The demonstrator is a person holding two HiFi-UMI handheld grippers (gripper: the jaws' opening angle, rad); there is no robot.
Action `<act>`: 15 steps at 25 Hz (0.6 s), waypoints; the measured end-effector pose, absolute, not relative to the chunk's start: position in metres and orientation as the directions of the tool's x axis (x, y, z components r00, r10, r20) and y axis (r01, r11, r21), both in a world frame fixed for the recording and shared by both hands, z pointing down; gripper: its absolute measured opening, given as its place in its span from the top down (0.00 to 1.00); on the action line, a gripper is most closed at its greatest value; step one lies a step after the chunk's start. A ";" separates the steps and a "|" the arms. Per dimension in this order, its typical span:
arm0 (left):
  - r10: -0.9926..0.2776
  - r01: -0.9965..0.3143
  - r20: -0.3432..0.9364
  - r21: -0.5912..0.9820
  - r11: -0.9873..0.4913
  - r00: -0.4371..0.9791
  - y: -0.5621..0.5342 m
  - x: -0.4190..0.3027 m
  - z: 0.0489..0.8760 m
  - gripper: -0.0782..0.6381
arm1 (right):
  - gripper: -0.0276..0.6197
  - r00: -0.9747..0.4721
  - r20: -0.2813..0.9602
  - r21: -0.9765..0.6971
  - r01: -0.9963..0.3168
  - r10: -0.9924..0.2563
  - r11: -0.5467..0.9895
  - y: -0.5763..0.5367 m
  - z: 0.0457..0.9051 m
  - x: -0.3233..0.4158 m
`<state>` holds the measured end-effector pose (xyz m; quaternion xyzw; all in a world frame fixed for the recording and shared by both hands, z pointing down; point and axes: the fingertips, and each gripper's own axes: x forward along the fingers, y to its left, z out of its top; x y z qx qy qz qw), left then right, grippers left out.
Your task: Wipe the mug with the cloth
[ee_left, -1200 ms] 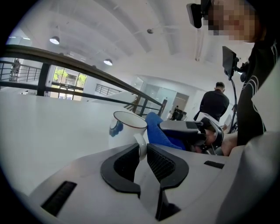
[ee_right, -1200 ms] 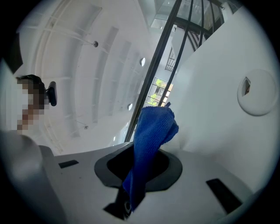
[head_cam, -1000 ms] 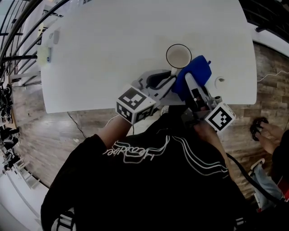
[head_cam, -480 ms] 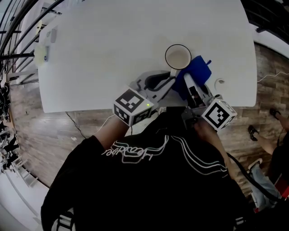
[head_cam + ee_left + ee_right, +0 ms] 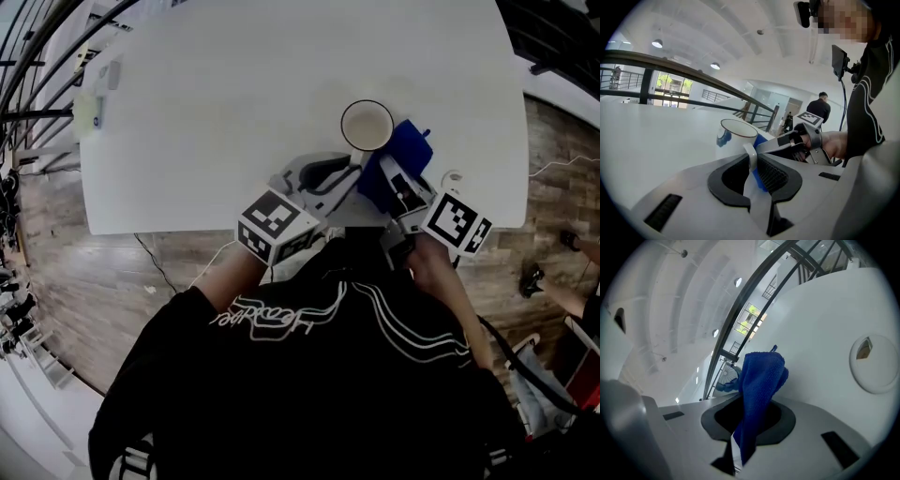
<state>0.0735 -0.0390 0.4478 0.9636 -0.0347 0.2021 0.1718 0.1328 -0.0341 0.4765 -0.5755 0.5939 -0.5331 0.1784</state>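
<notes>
- Mug (image 5: pixel 367 125) (image 5: pixel 736 135): white, blue print on its side, upright on the white tabletop (image 5: pixel 234 103), near the front edge and right of centre. It looks empty from above.
- Left tongs (image 5: pixel 349 170) (image 5: pixel 753 164): jaws closed partway onto the mug's handle (image 5: pixel 750 157). The handle sits between the dark ribbed pads, and both pads press on it.
- Right tongs (image 5: pixel 392 178) (image 5: pixel 746 427): clamped on a blue cloth (image 5: pixel 411 148) (image 5: pixel 761 378). The cloth is pinched between the jaws and its bunched end sticks out past the tips.
- Cloth is at the mug's right side, on the person's side of it. It is right up against the wall, but contact can't be confirmed.
- In the left gripper view, blue cloth (image 5: pixel 761 139) shows just behind the mug, with the right tongs beyond it.
- Both tongs angle in toward the mug from the front edge of the tabletop, left and right close together.
- Round cap (image 5: pixel 453 176) (image 5: pixel 872 363) is set in the tabletop to the right of the cloth, apart from it.
</notes>
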 end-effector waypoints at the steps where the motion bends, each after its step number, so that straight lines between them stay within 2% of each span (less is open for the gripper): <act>1: 0.004 -0.134 0.404 0.314 -0.940 0.915 -0.039 0.073 0.448 0.80 | 0.87 -0.280 0.409 -0.840 -0.486 -0.869 -0.239 -0.034 0.478 0.132; 6: 0.006 -0.125 0.420 0.285 -0.950 0.907 -0.041 0.071 0.447 0.80 | 0.87 -0.293 0.406 -0.842 -0.488 -0.866 -0.229 -0.034 0.472 0.133; 15: -0.032 -0.118 0.474 0.152 -0.981 0.880 -0.048 0.056 0.448 0.80 | 0.87 -0.330 0.329 -0.834 -0.542 -0.885 -0.108 -0.031 0.439 0.142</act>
